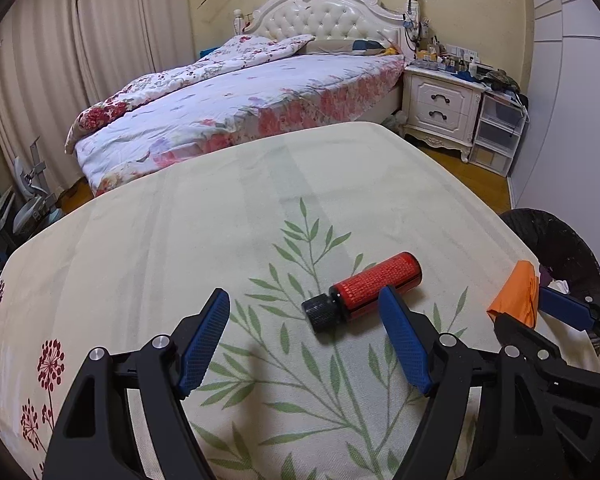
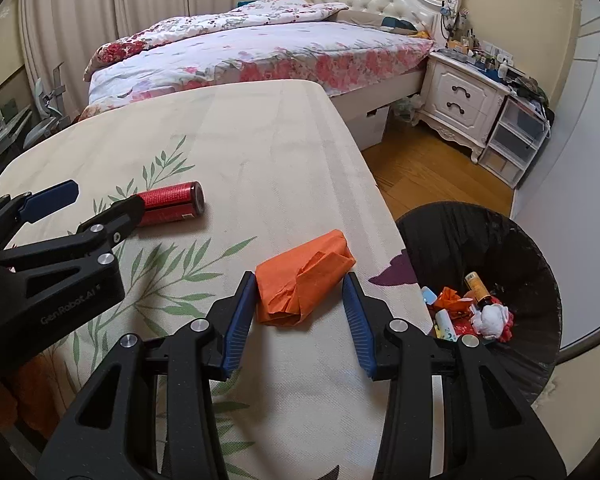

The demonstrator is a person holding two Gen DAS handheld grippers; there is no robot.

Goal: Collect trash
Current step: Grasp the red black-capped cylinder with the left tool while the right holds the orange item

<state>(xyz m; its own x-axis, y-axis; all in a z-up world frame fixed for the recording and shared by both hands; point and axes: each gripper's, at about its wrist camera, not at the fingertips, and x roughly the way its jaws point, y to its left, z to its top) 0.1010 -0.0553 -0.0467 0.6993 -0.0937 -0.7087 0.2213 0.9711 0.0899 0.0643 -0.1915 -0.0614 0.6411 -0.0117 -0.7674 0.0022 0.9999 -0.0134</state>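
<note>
A crumpled orange paper wad [image 2: 304, 280] lies near the right edge of the cream leaf-print tablecloth [image 2: 260, 140]. My right gripper [image 2: 299, 280] is shut on it, with both blue pads against its sides. The wad [image 1: 516, 296] also shows between that gripper's fingers in the left wrist view. A red bottle with a black cap [image 1: 364, 292] lies on its side on the cloth. My left gripper [image 1: 304, 296] stands open just short of it, and its right fingertip overlaps the bottle's body. The right wrist view shows the same bottle [image 2: 172, 200] beyond the left gripper [image 2: 96, 200].
A black-lined trash bin [image 2: 500, 240] stands on the floor just past the table's right edge and holds several bits of rubbish. Behind the table are a bed [image 2: 260, 52], a white nightstand [image 2: 460, 92], plastic drawers [image 2: 512, 140] and wooden floor.
</note>
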